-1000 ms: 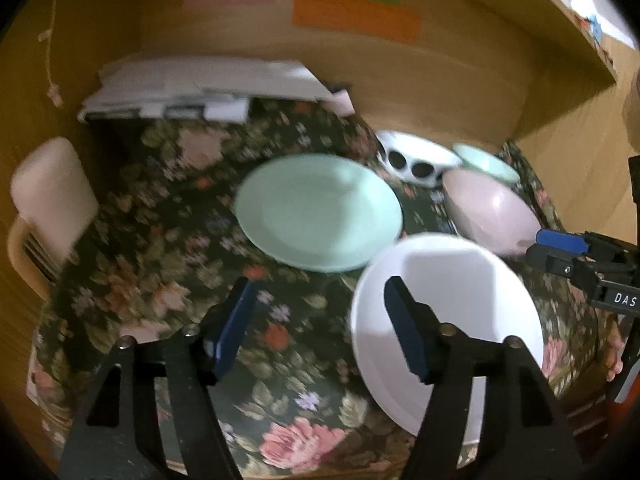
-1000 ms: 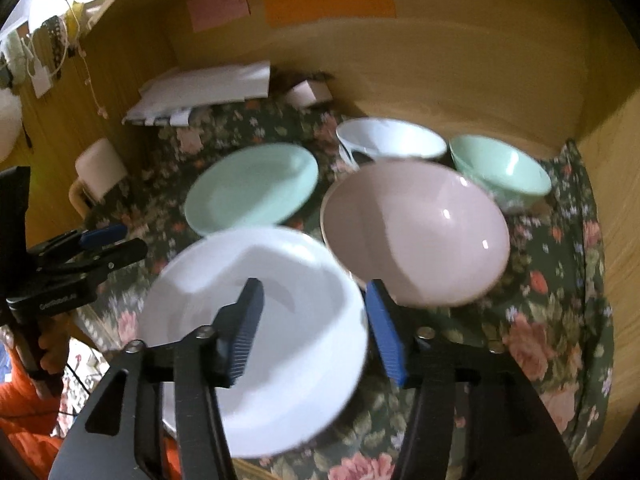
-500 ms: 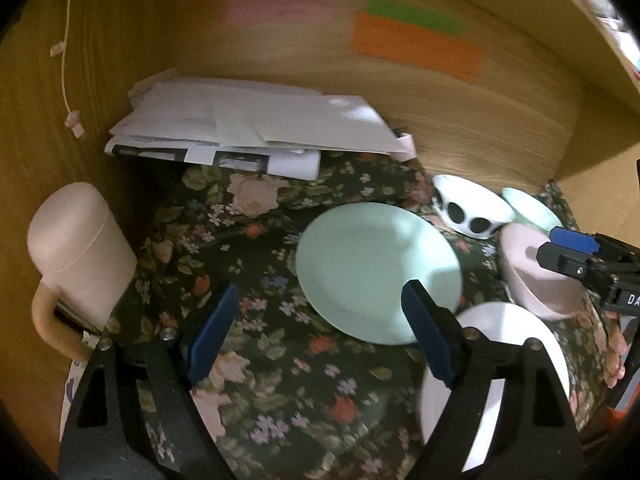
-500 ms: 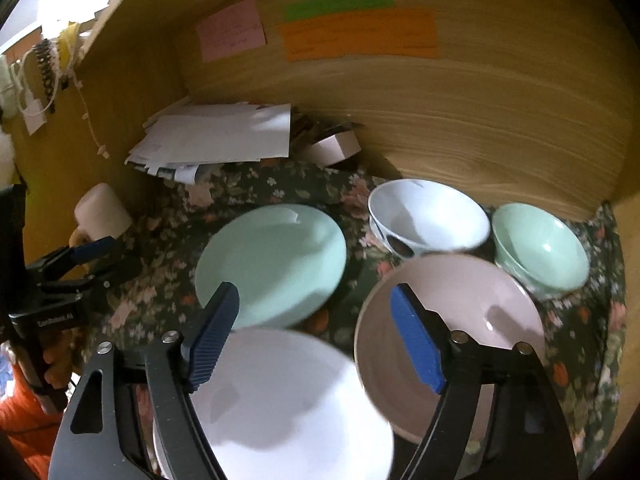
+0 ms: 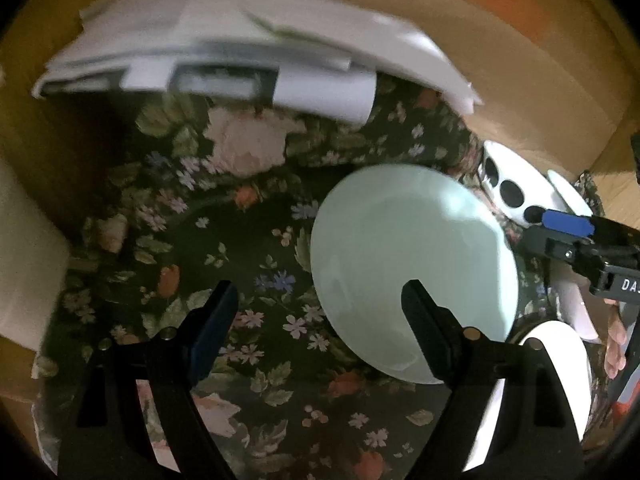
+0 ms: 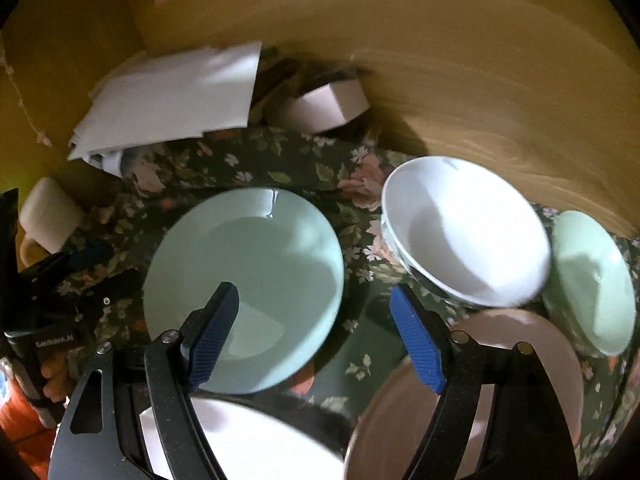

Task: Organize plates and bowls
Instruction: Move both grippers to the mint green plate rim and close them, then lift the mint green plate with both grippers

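left gripper (image 5: 316, 328): jaws spread wide and empty, wider than a second ago; it has slid off the white plate (image 5: 560, 392) and now hangs over bare floral cloth (image 5: 248, 240), one finger tip over the edge of the mint plate (image 5: 412, 272)
right gripper (image 6: 316, 336): jaws apart, nothing between the pads (wider than a second ago, now about steady); it has pushed forward, so the gap frames the mint plate's near rim and the cloth beside it
mint plate: flat on the cloth mid-table, untouched, larger in both views than before
white plate: at the near edge, just beside the mint plate, now mostly under the right gripper's body
pink bowl (image 6: 500, 380): near right, apart from the plates
spotted white bowl (image 6: 468, 232): behind the pink one, mint bowl (image 6: 592, 280) touching or just beside it (cannot tell which)
clutter: papers (image 5: 224, 48) at the back, cream mug (image 6: 48, 216) at left
read: both hands closed in on the mint plate, likely the next pick; no stacking done yet
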